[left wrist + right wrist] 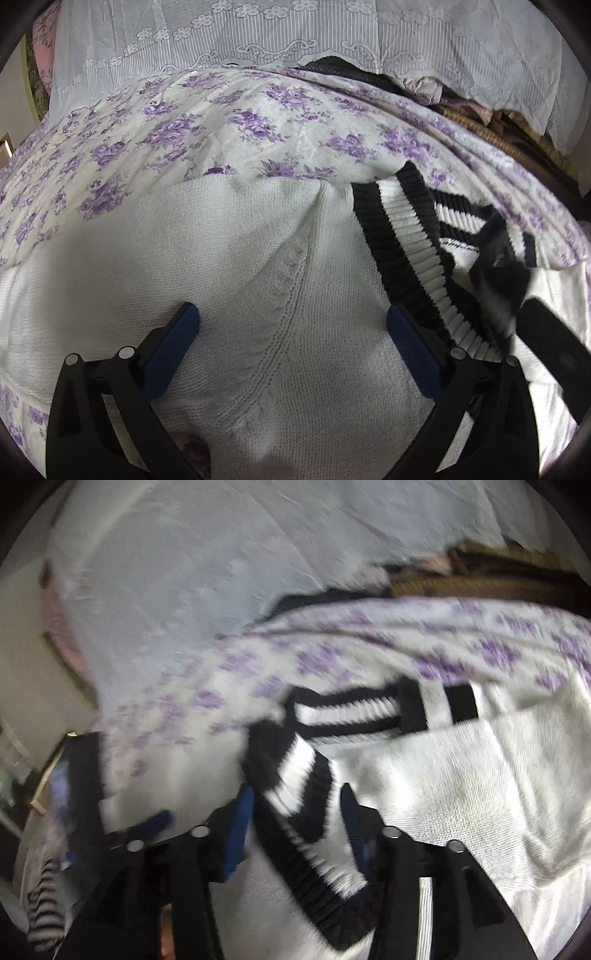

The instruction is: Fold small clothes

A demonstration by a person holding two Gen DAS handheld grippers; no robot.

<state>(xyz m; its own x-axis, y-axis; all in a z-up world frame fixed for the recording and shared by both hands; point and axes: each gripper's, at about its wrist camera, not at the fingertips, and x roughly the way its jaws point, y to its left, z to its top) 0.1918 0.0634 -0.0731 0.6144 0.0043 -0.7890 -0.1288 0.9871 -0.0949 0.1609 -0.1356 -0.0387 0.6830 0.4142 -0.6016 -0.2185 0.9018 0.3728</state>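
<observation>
White knit fills the near field: the sweater (236,280) is spread on the floral bedsheet (207,122), and everything else is placed from it. The left gripper (293,325) is held released, jaws wide apart over the sweater's body. The right gripper (297,805) is parted too, the striped ribbed band (295,775) lying loose between its pads, apparently not pinched. A neat fold is best got by smoothing the band flat before regripping. Beyond the sweater, no container is seen; only a lace cloth (295,33).
</observation>
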